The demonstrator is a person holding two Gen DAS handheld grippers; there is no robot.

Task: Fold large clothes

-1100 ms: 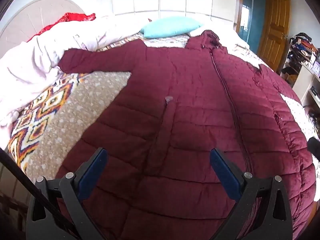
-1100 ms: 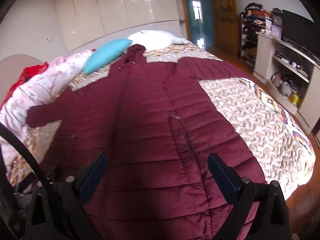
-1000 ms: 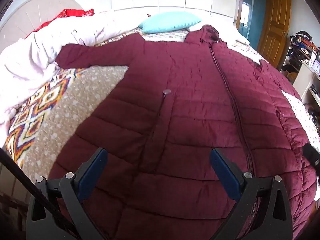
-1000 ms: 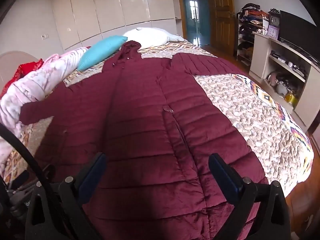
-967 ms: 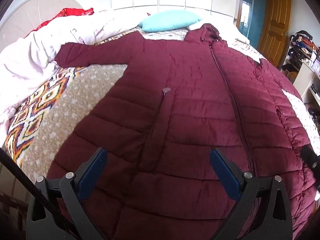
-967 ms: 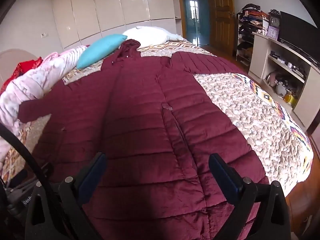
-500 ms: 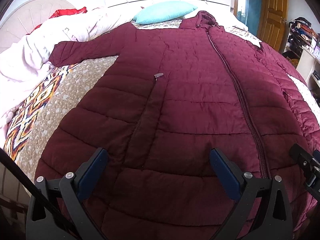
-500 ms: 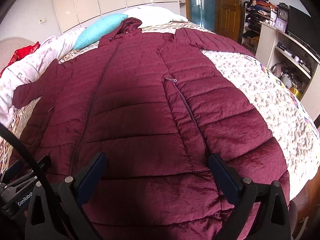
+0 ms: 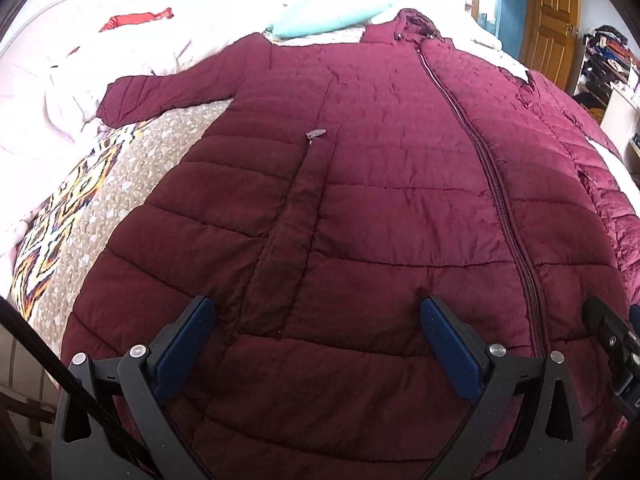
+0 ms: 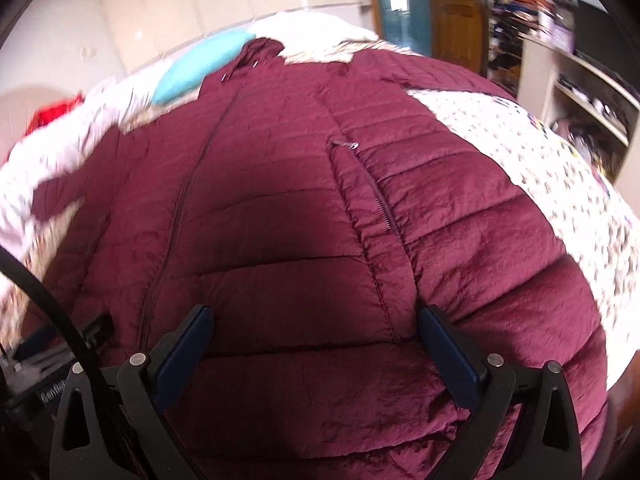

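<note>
A long maroon quilted hooded coat (image 9: 380,208) lies spread flat, front up and zipped, on the bed; it also fills the right wrist view (image 10: 304,216). Its left sleeve (image 9: 168,94) stretches out to the left. My left gripper (image 9: 316,322) is open and empty, low over the coat's lower left panel near the hem. My right gripper (image 10: 314,328) is open and empty, low over the lower right panel beside the pocket zip (image 10: 380,208). The other gripper shows at the right edge of the left wrist view (image 9: 612,344).
A patterned bedspread (image 9: 72,208) covers the bed. A crumpled white duvet (image 9: 52,92) and a teal pillow (image 9: 332,20) lie at the head. A wooden door (image 9: 552,20) and cluttered shelves (image 10: 580,92) stand to the right.
Both grippers have moved down and closer to the coat's lower hem. The coat has not moved. Both stay open.
</note>
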